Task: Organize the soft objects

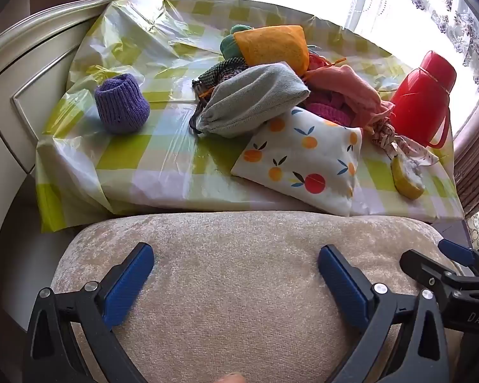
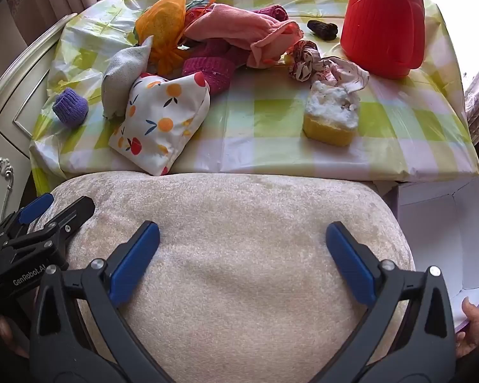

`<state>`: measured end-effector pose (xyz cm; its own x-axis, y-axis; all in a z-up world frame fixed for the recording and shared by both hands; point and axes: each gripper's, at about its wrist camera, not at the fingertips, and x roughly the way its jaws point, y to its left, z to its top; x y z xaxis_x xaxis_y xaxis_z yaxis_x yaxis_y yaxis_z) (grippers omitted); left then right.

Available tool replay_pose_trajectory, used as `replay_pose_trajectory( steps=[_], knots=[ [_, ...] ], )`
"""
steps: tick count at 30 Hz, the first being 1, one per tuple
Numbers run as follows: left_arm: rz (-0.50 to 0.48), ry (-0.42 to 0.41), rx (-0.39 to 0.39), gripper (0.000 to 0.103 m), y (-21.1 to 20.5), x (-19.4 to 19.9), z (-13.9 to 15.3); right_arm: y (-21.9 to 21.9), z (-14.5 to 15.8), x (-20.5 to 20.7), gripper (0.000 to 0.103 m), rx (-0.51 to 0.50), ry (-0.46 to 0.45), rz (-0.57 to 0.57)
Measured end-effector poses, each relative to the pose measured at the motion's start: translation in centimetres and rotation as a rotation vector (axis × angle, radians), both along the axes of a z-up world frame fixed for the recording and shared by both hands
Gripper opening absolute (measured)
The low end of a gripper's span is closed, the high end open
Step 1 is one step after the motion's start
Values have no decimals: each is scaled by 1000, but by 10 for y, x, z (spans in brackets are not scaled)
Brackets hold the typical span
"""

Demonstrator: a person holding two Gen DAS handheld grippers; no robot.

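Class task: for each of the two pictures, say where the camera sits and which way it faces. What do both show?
Left wrist: on the left gripper, jaws open, angled down over a beige cushion toward the table; the right gripper edges in.
Right wrist: on the right gripper, open, same aim; left gripper, a hand and a white box show.
Shared: fruit-print pouch, purple sock, red flask.

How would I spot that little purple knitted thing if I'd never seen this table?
Start at the table with the green checked cover, then find the heap of cloths near its middle. The purple knitted roll sits alone to the left of the heap, touching nothing else. It is the only purple, ribbed, stubby item there.
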<state>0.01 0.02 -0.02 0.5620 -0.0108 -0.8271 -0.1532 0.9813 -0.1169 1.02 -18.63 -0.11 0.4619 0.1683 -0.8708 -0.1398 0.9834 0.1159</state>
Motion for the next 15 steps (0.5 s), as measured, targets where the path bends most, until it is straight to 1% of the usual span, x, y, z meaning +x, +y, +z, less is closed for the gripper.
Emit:
replay_pose_trajectory(
  steps=[1,2,9,13,15],
  knots=[
    [0,-1,4,103,0,0,0,0,0,1,103,4,2,0],
    [0,-9,-11,103,1,-1,0,0,0,1,103,4,-1,0],
    [0,-8,5,103,-1,0,-2,-1,-2,3,103,1,-2,2],
    [6,-9,46,103,-4,1,-1,0,-2,4,103,1,-3,0],
    [5,-11,49,103,-3,1,-1,0,-3,4,103,4,-4,-1]
  ],
)
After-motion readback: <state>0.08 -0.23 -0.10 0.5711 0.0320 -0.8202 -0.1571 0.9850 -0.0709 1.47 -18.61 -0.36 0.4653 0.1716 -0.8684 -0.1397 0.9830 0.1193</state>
